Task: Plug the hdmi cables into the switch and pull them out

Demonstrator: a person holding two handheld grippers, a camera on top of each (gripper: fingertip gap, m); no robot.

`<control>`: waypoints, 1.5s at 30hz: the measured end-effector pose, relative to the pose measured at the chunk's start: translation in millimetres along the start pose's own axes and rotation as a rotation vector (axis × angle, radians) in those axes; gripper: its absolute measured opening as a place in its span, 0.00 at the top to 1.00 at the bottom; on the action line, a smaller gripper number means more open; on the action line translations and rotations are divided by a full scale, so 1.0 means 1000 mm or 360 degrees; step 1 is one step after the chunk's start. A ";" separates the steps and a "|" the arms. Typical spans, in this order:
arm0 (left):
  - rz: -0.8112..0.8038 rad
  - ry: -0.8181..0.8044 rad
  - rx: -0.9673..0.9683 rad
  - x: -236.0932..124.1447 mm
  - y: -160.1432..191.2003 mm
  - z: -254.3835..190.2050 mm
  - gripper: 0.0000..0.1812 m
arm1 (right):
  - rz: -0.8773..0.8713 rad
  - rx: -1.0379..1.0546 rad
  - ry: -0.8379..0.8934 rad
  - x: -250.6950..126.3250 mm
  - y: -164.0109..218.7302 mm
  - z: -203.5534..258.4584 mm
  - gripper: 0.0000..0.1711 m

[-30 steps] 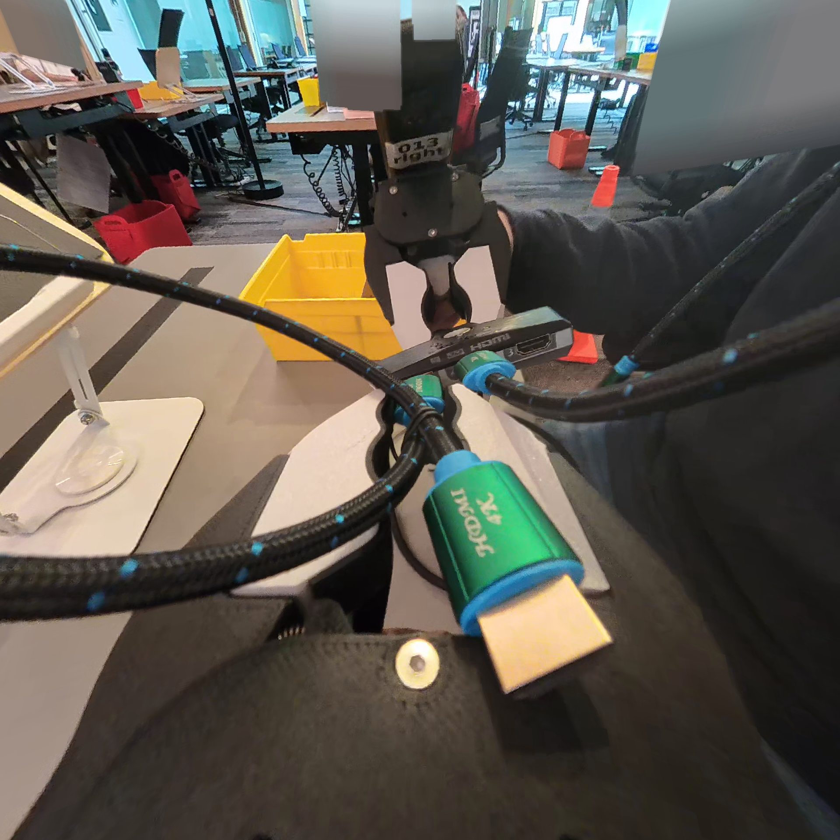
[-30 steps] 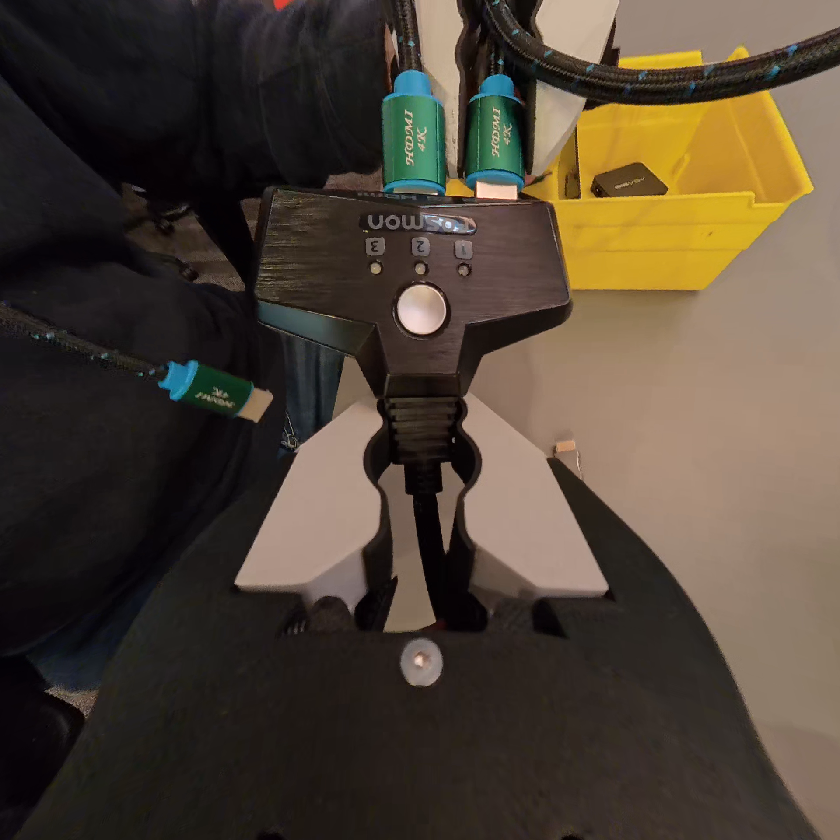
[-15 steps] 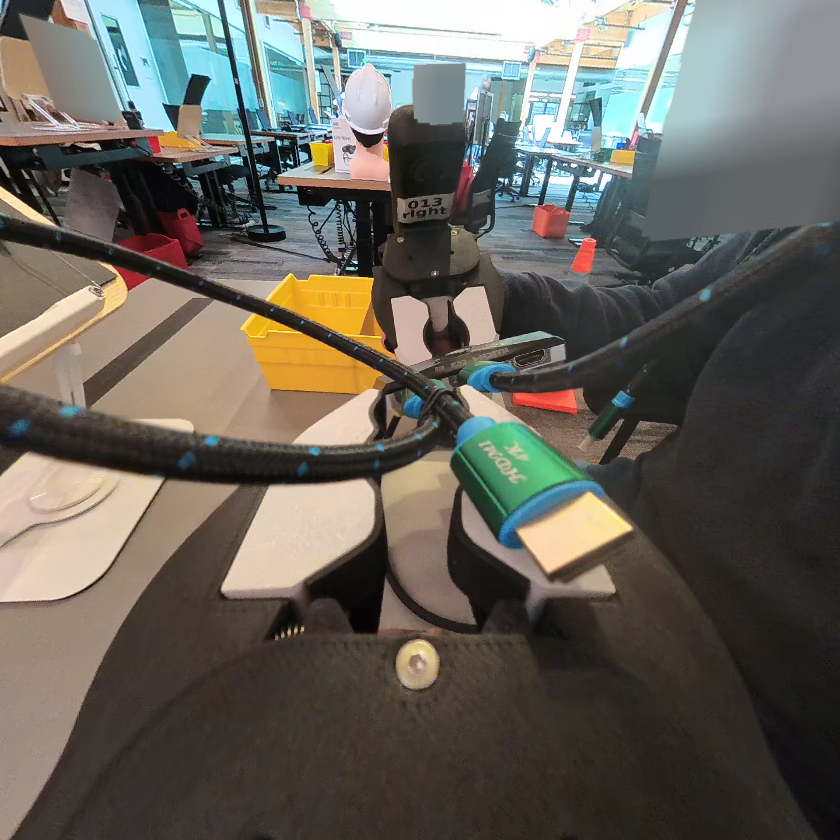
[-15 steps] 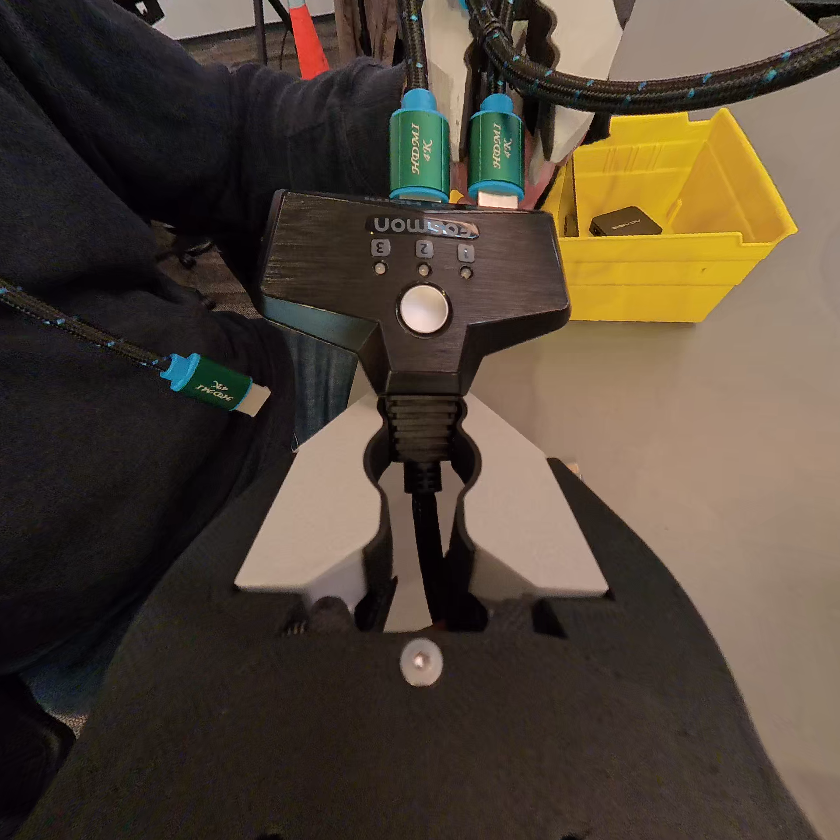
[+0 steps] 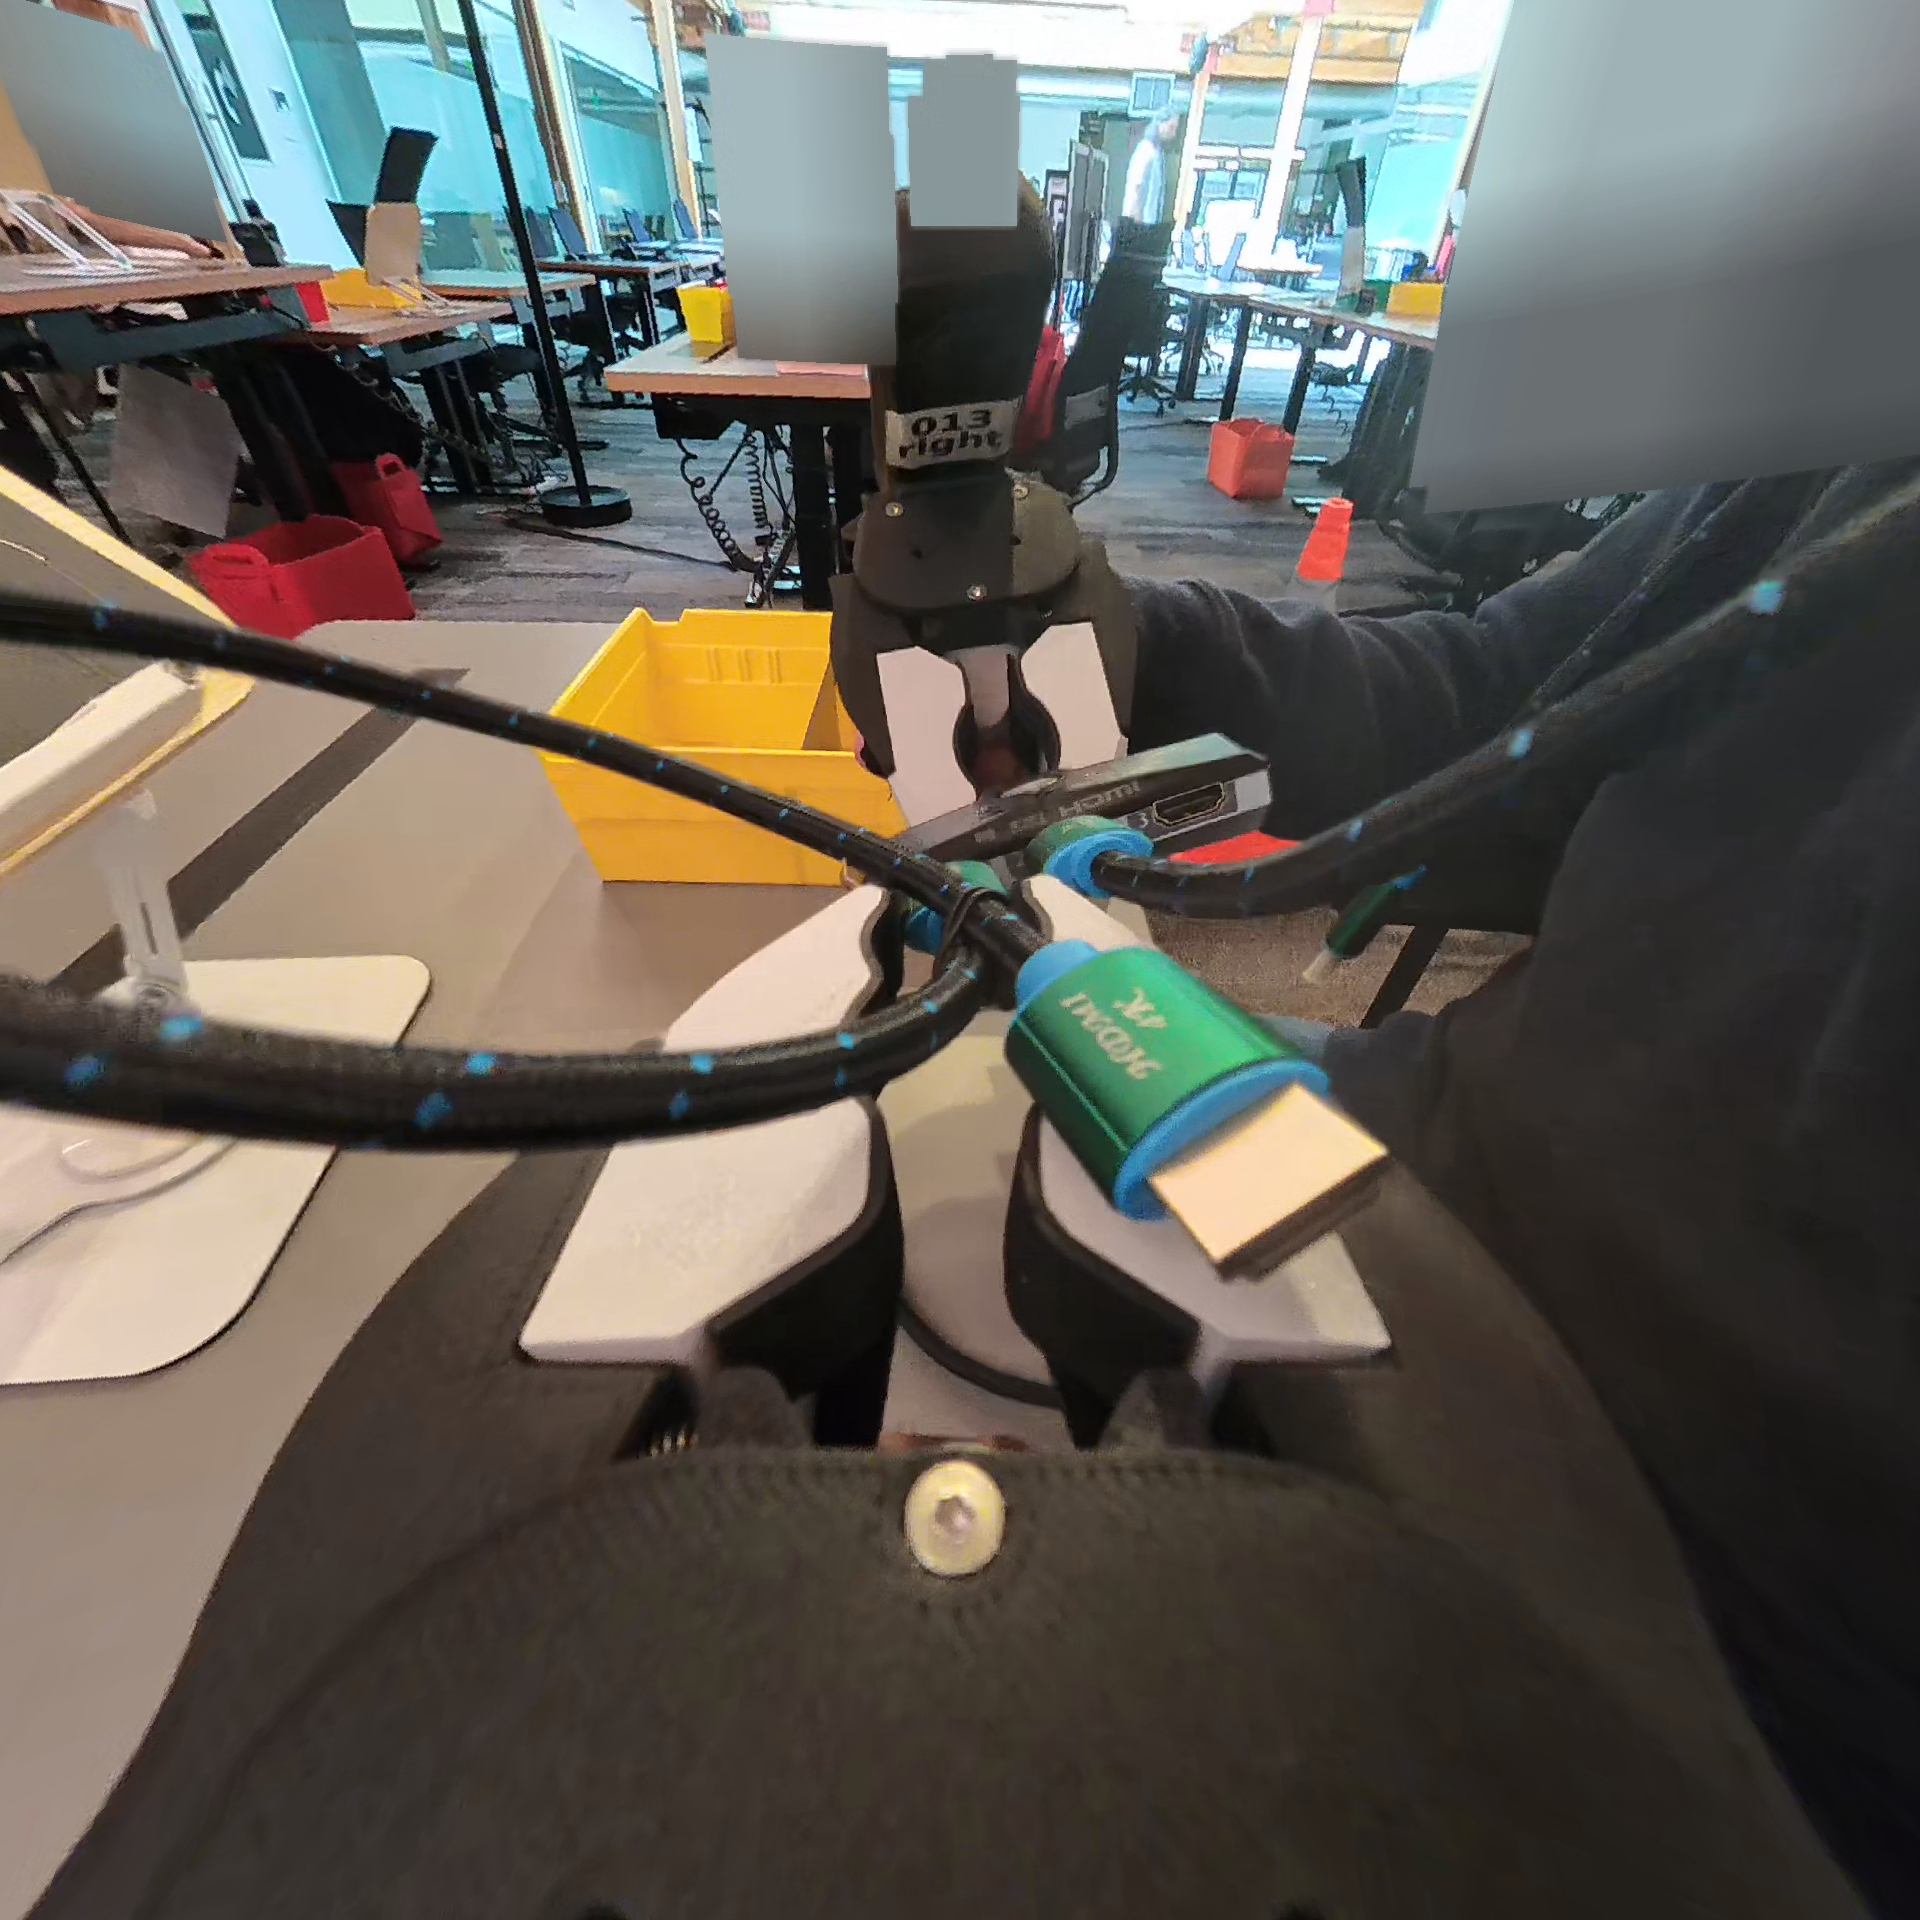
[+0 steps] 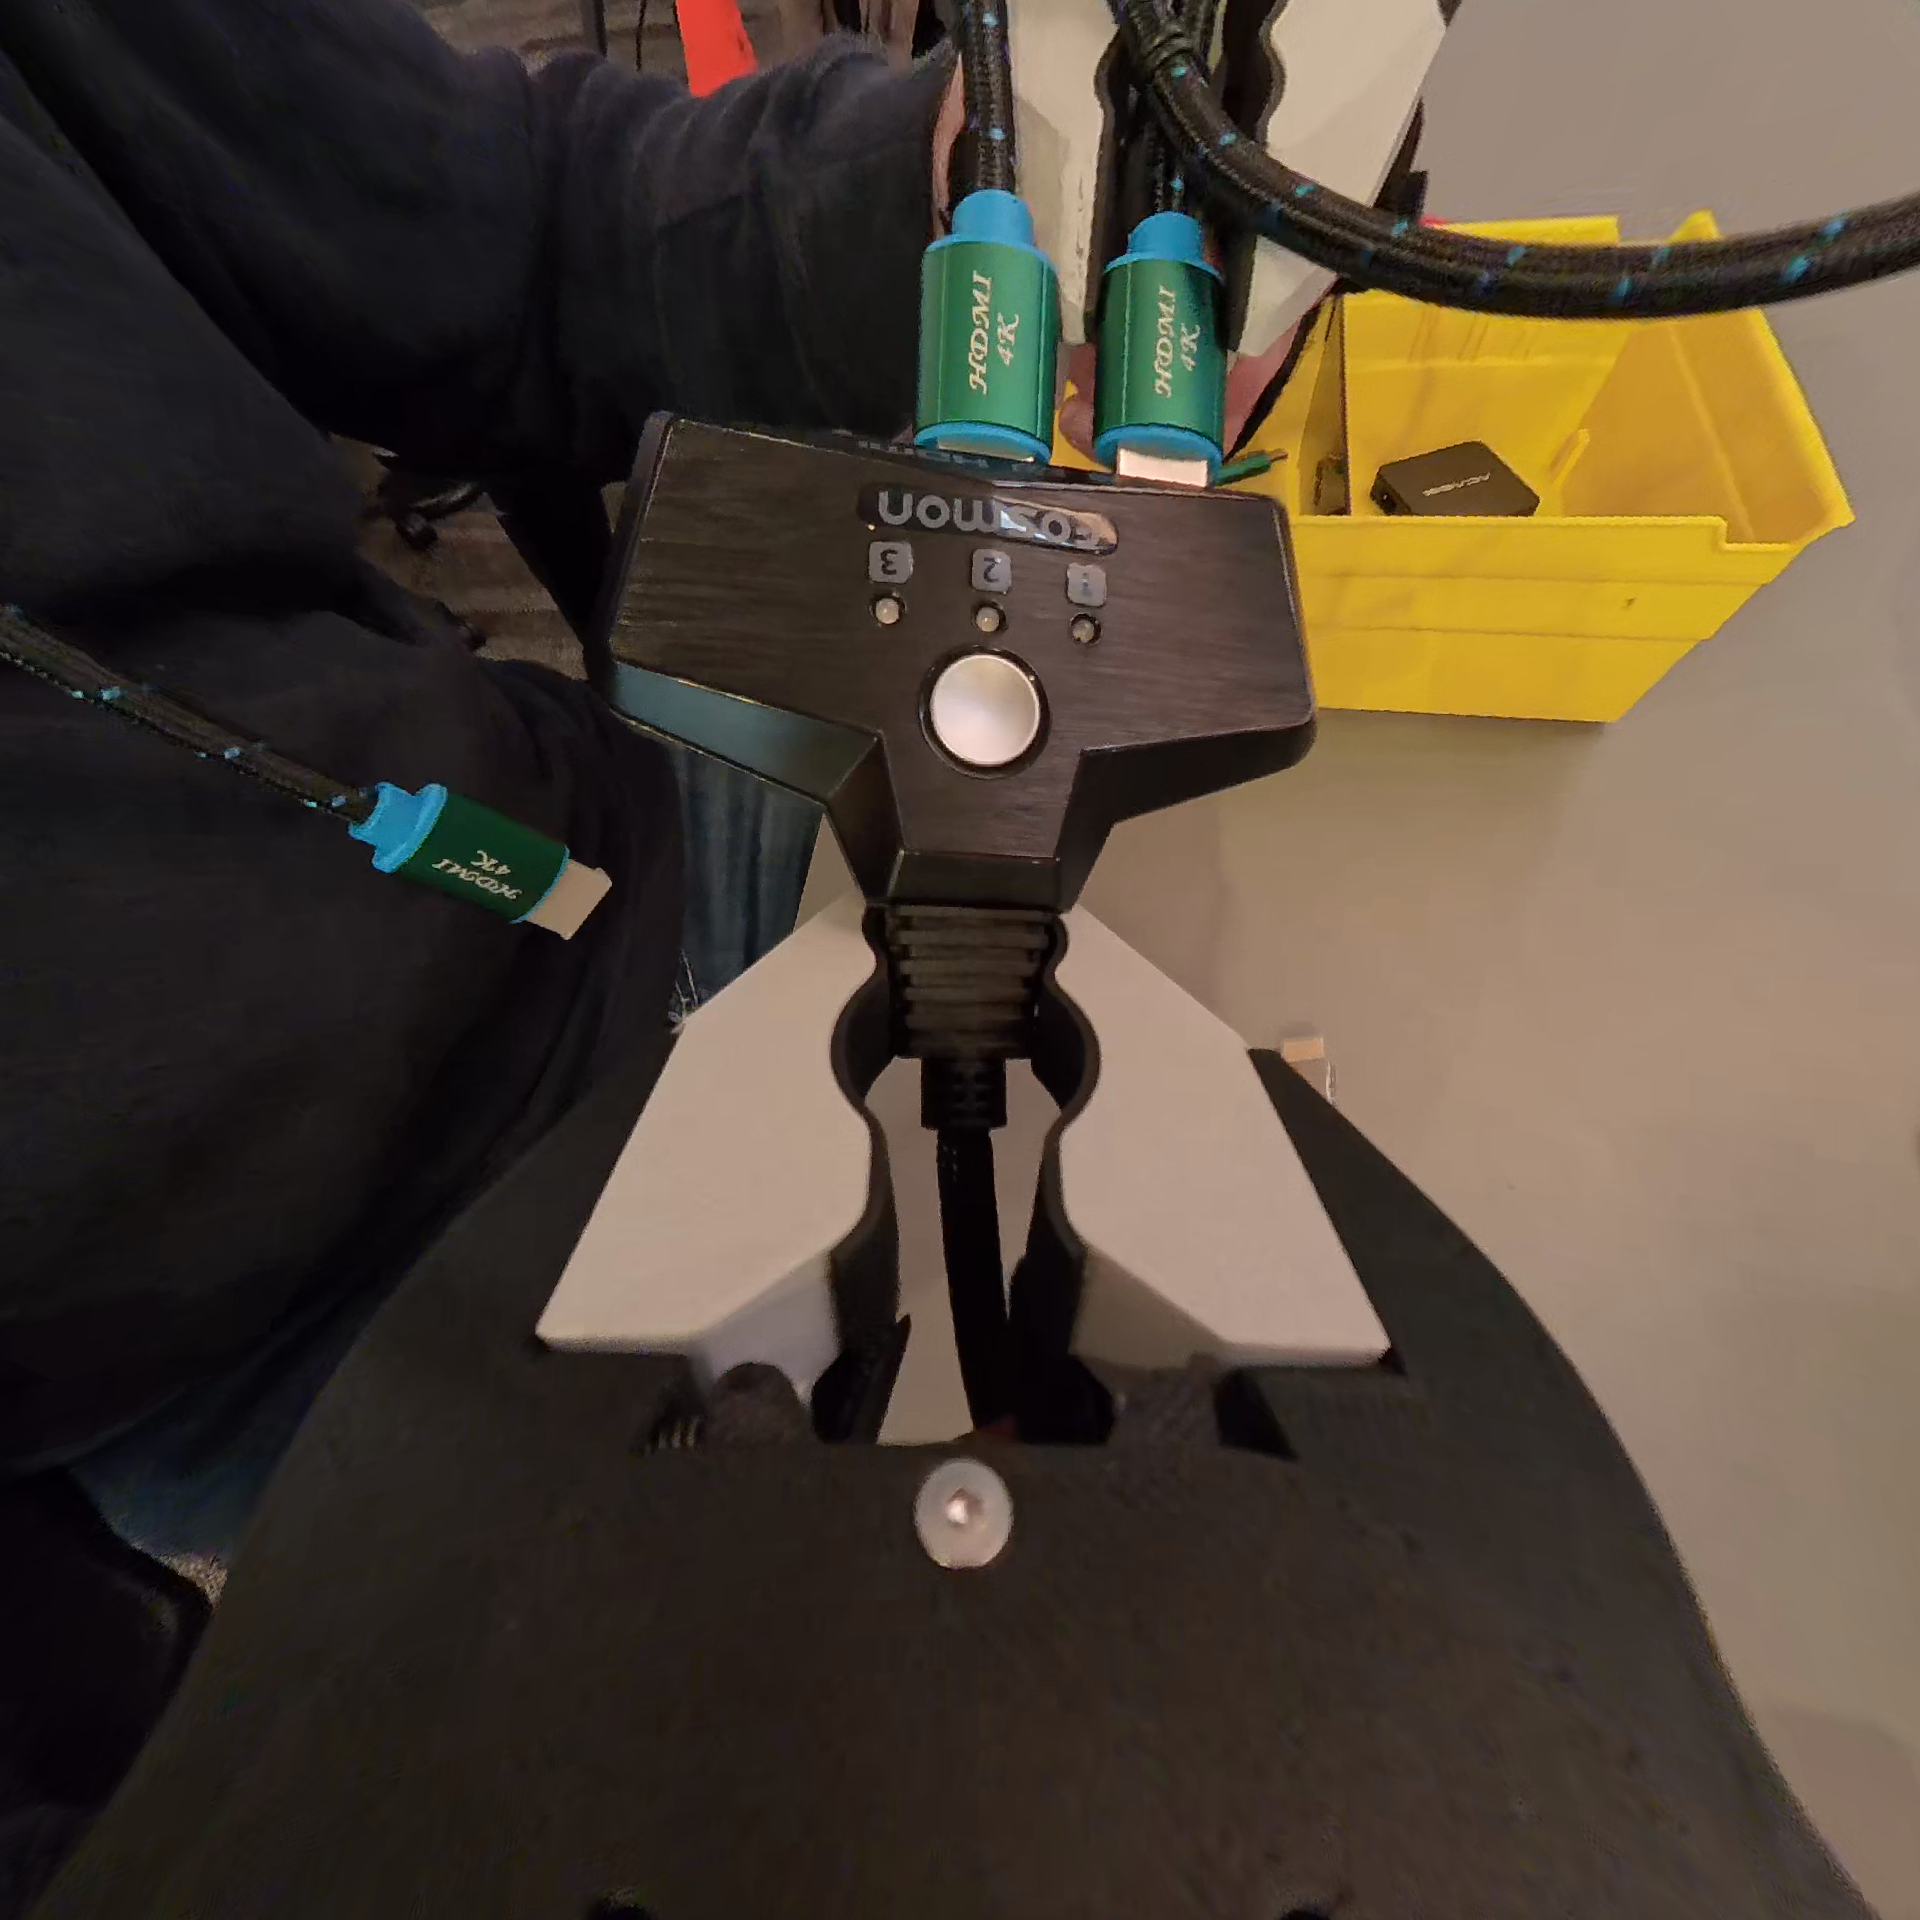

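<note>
Above the desk [image 6: 1558, 935], my right hand-held gripper [image 6: 971, 997] clamps the switch [image 6: 956, 644] by its ribbed cable collar, steadying it; my left hand-held gripper [image 5: 961, 920], narrowed on one plug [image 6: 1158, 358], works its port while another plug [image 6: 987, 348] sits seated.

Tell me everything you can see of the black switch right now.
The switch is a black, brushed-metal-looking box, T-shaped, with three small indicator lights, a round silver button and its own black lead. The right claw is shut on its ribbed cable collar, holding it off the table. Two green plugs stand in its far edge; one port shows empty.
</note>
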State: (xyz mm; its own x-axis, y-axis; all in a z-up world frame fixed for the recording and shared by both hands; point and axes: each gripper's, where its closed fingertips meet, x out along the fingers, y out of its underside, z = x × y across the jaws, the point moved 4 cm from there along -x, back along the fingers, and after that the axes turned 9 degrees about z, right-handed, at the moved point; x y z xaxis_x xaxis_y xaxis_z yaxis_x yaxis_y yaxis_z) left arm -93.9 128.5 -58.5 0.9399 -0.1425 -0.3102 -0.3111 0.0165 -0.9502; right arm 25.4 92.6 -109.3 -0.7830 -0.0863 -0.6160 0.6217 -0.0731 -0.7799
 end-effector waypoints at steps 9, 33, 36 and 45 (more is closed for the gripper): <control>-0.0024 -0.0001 -0.0024 0.004 0.006 0.001 0.90 | 0.0000 -0.0003 -0.0023 -0.001 0.001 0.002 0.90; -0.0188 -0.0090 -0.0074 -0.003 0.000 0.006 0.94 | -0.0083 0.0021 0.0020 -0.004 0.002 -0.004 0.89; -0.0168 -0.0116 -0.0056 -0.001 0.001 0.005 0.94 | -0.0041 0.0019 0.0017 -0.003 0.005 -0.003 0.89; -0.0151 -0.0234 0.0004 0.001 0.001 0.003 0.94 | -0.0026 0.0003 0.0064 -0.005 0.004 -0.003 0.90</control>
State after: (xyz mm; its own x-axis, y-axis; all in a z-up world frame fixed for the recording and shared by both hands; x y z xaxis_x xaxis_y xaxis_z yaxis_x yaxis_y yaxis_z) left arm -92.6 130.9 -59.6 0.9756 0.0025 -0.2197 -0.2197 0.0126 -0.9755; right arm 31.8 95.8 -109.0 -0.7934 -0.0451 -0.6070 0.6086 -0.0758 -0.7899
